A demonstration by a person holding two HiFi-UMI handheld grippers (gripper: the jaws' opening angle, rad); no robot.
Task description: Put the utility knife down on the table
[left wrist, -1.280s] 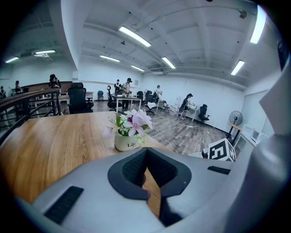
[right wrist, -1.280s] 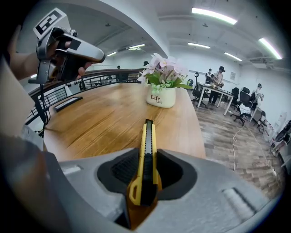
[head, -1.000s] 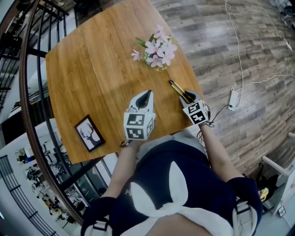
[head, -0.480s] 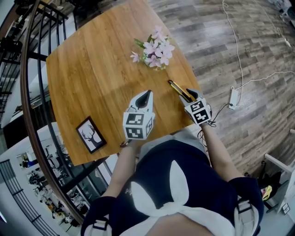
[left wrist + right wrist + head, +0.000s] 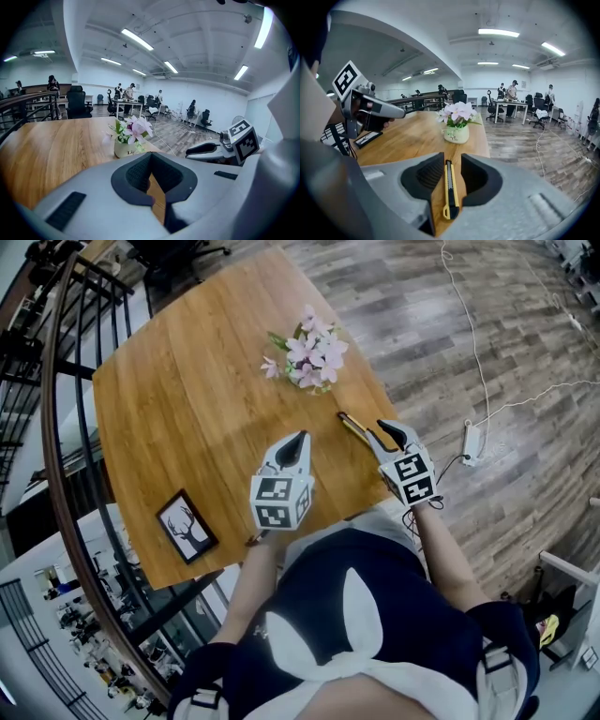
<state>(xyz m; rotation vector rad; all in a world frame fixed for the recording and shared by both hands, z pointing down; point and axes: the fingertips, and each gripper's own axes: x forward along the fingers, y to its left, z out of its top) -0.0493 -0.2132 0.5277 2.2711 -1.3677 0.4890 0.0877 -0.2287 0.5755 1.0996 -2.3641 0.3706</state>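
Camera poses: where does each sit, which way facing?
Head view: on the head, steeply down at the table; shows left gripper, right gripper, forearms, torso.
Left gripper view: on that gripper, across the table toward the flower pot; own jaws together, empty.
Right gripper view: on that gripper, toward the pot; own jaws apart, just been closing, utility knife on the table between them.
Shared: both gripper views show the pot.

Bright ceiling strips (image 5: 498,32), soft shadows (fisheye-bent edges).
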